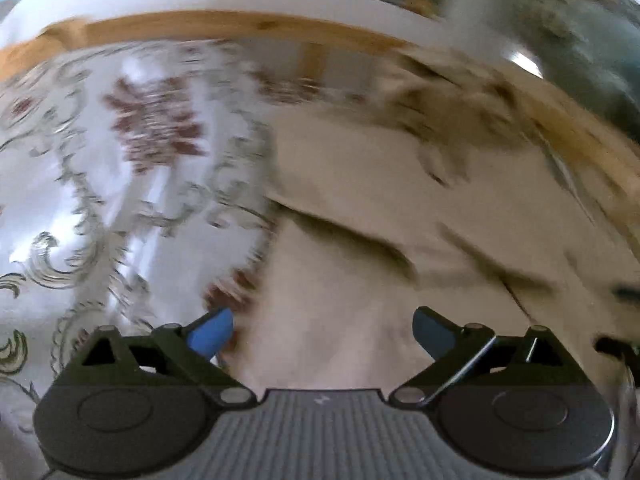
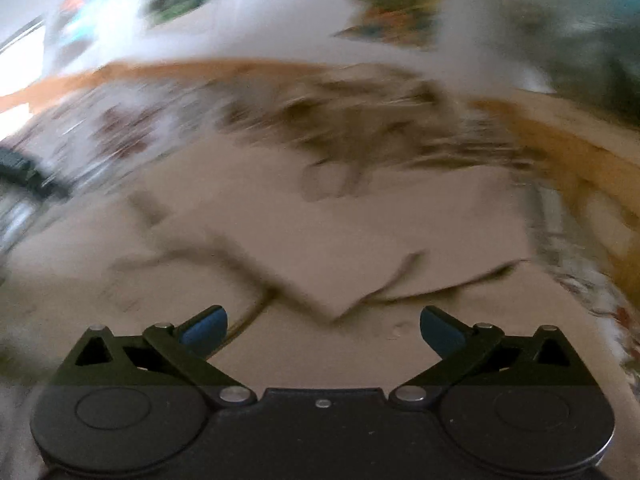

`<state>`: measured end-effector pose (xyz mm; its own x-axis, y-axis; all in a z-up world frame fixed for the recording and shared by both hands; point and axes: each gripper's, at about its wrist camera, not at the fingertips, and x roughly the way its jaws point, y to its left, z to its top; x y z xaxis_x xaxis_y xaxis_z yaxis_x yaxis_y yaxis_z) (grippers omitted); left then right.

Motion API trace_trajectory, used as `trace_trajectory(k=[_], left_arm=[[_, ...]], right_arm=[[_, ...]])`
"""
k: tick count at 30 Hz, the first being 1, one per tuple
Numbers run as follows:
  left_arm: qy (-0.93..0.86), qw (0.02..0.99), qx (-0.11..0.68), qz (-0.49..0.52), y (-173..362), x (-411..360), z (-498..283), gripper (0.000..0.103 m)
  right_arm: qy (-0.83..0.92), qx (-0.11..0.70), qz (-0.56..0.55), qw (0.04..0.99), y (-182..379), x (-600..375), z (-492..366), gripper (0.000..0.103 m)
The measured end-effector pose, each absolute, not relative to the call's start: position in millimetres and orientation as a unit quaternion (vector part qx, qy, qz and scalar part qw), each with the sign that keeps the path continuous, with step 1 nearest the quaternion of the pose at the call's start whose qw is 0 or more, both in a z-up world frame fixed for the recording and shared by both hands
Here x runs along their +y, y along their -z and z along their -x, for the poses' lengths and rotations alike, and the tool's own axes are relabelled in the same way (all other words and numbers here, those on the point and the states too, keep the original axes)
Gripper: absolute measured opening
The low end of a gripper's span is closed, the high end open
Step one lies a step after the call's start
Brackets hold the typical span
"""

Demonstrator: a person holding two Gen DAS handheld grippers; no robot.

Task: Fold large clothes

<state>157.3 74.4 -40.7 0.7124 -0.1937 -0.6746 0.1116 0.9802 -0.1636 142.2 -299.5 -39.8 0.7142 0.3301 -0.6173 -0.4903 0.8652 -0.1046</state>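
Two hand-held grippers hang over a beige garment (image 2: 320, 208) spread on the table (image 1: 240, 26), and both have their blue-padded fingers spread wide with nothing between them: the left hand-held gripper (image 1: 322, 334) sits over the garment's left edge, the right hand-held gripper (image 2: 323, 332) over its middle. Empty and apart, they are likely placed to take a fresh hold on separate parts of the cloth, though heavy blur makes this uncertain. Only the left view shows the patterned tablecloth (image 1: 132, 168) lying bare beside the cloth, with its red floral motifs. Only the right view shows a folded flap (image 2: 344, 264) whose corner points toward the camera, and the crumpled far end (image 2: 340, 120) of the garment near the wooden rim.
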Motion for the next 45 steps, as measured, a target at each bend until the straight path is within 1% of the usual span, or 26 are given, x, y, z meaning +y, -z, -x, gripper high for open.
trace_trajectory(k=[3,7,8,9,11,13,14,15,16,17,18,19,20,22,23,24,25,26,27,29,30,32,38,41,44,45], left_arm=[[0.126,0.919,0.372,0.033,43.1,55.1,-136.7,0.101],[0.179,0.909,0.377,0.015,50.1,28.3,-121.5,0.102],[0.192,0.908,0.373,0.006,52.9,21.8,-115.6,0.102],[0.206,0.907,0.368,-0.005,54.8,13.8,-113.0,0.102],[0.233,0.904,0.357,-0.037,58.9,-4.3,-107.9,0.102],[0.244,0.902,0.349,-0.067,62.4,-22.4,-104.0,0.102],[0.238,0.904,0.345,-0.084,64.4,-31.2,-104.2,0.101],[0.223,0.908,0.34,-0.105,65.7,-40.4,-104.1,0.095],[0.207,0.911,0.333,-0.124,66.9,-47.1,-104.4,0.089],[0.19,0.915,0.33,-0.137,67.6,-51.2,-106.2,0.085],[0.174,0.918,0.326,-0.142,67.8,-52.5,-108.7,0.076],[0.154,0.922,0.324,-0.142,67.0,-51.0,-111.2,0.065],[0.139,0.926,0.323,-0.14,65.6,-47.8,-112.9,0.06],[0.11,0.932,0.316,-0.136,64.2,-36.2,-115.6,0.041],[0.109,0.934,0.313,-0.134,63.2,-30.4,-115.6,0.03],[0.105,0.935,0.311,-0.135,62.5,-25.5,-114.3,0.009],[0.106,0.937,0.307,-0.131,59.7,-21.2,-113.0,0.009],[0.108,0.941,0.298,-0.123,56.3,-18.6,-110.9,0.008],[0.115,0.947,0.278,-0.113,50.1,-15.1,-104.2,0.007],[0.118,0.956,0.245,-0.108,35.2,-12.5,-92.3,0.006],[0.118,0.959,0.236,-0.104,29.4,-10.3,-87.9,0.005],[0.124,0.961,0.232,-0.09,17.0,-0.9,-77.2,0.005],[0.161,0.945,0.268,-0.097,-8.8,37.1,-21.3,0.004],[0.182,0.926,0.311,-0.11,-8.1,49.6,4.6,0.004],[0.195,0.914,0.346,-0.081,1.1,59.1,11.8,0.008],[0.194,0.912,0.355,-0.06,2.5,62.1,10.1,0.009]], right_arm=[[-0.287,0.334,0.182,0.879,43.6,-278.6,-122.4,0.102],[-0.273,0.343,0.295,0.849,63.4,-245.0,-109.2,0.102],[-0.261,0.344,0.305,0.849,66.5,-241.4,-111.1,0.097],[-0.249,0.337,0.306,0.855,66.8,-240.4,-113.4,0.086],[-0.24,0.318,0.279,0.874,58.1,-243.7,-117.0,0.08],[-0.235,0.285,0.247,0.896,46.0,-249.5,-116.0,0.068],[-0.233,0.27,0.236,0.904,41.9,-253.9,-113.1,0.055],[-0.229,0.254,0.226,0.912,36.8,-255.2,-111.9,0.038],[-0.226,0.244,0.221,0.917,33.9,-255.0,-111.9,0.031],[-0.225,0.236,0.218,0.92,31.6,-254.3,-111.2,0.021],[-0.222,0.229,0.222,0.922,30.5,-253.0,-110.3,0.019],[-0.219,0.225,0.228,0.922,29.7,-251.5,-109.9,0.019],[-0.216,0.223,0.233,0.922,29.0,-249.6,-108.7,0.018],[-0.213,0.226,0.238,0.92,28.5,-248.7,-106.1,0.018],[-0.213,0.229,0.243,0.918,28.9,-248.1,-104.1,0.018],[-0.213,0.235,0.253,0.914,30.5,-246.8,-102.6,0.021],[-0.205,0.245,0.269,0.909,33.5,-244.5,-101.4,0.036],[-0.202,0.255,0.283,0.902,37.2,-241.7,-100.0,0.054],[-0.208,0.27,0.299,0.892,42.0,-240.9,-100.8,0.063],[-0.224,0.287,0.317,0.876,48.5,-243.7,-99.3,0.06],[-0.224,0.298,0.325,0.869,49.9,-245.2,-99.7,0.04],[-0.227,0.309,0.334,0.861,43.7,-248.1,-94.8,0.008],[-0.297,0.309,0.34,0.837,3.4,-238.3,-47.2,0.006],[-0.331,0.309,0.362,0.815,-2.2,-234.1,-15.9,0.008],[-0.333,0.313,0.356,0.815,-1.7,-236.4,-4.7,0.032],[-0.327,0.31,0.354,0.819,-2.2,-237.9,-3.7,0.038]])
